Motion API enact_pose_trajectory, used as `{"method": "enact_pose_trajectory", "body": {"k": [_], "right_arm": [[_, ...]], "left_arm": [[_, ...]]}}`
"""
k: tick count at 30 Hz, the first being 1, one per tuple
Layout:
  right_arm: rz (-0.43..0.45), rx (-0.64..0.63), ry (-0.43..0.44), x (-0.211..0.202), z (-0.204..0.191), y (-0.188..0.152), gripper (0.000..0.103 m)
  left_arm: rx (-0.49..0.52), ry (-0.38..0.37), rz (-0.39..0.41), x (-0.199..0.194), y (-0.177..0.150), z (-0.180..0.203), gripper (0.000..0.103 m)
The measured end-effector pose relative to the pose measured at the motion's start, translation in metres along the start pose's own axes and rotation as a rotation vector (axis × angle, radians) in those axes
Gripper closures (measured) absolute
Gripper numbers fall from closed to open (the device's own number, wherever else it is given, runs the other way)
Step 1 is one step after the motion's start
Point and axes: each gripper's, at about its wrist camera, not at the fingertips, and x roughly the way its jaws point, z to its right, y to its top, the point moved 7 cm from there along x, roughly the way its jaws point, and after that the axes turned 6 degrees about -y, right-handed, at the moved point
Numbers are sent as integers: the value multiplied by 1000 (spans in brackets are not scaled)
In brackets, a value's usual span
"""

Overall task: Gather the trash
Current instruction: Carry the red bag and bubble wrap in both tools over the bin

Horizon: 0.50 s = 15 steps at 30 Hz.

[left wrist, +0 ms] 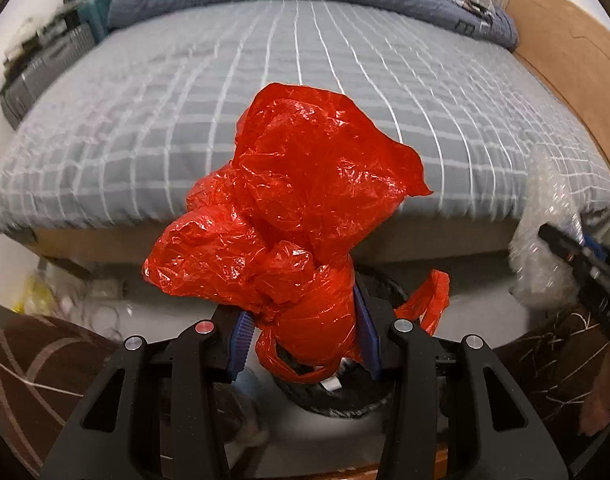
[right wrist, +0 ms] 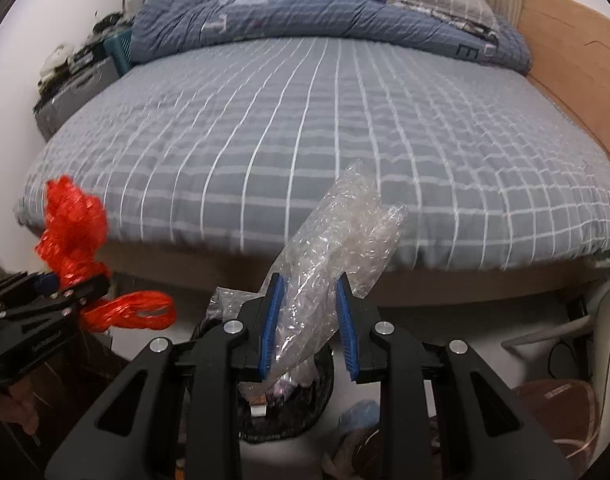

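Left hand-held gripper [left wrist: 305, 332] clamping red bag [left wrist: 301, 184] (crumpled), above bin [left wrist: 333, 400]

My red bag [left wrist: 301, 216] hides most of the dark bin [left wrist: 337, 404] below | nightstand clutter [left wrist: 45, 52] smeared, unreadable | bubble wrap [left wrist: 545, 248] blurred at right | bin contents [right wrist: 273, 394] perhaps wrappers, too small to tell

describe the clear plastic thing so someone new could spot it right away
Start at the big bed with the grey checked sheet, then drop to its near edge. There the right gripper pinches crinkly clear bubble wrap; it is see-through, unlike the red plastic bag beside it.
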Motion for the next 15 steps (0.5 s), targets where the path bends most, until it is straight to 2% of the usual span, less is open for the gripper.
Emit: {"method": "enact_pose_trajectory", "body": {"k": [8,11,15], "right_arm": [[-111,-68,2,42,-26,-32,77],[-161,-72,39,63,-38,-40,77],[-198,-89,45,84,-50,-48,77]], "left_arm": [[44,15,-78,44,-27,-4,59],[21,-9,-102,60,-32,-7,59],[8,-9,-125,78,-32,-14,59]]}}
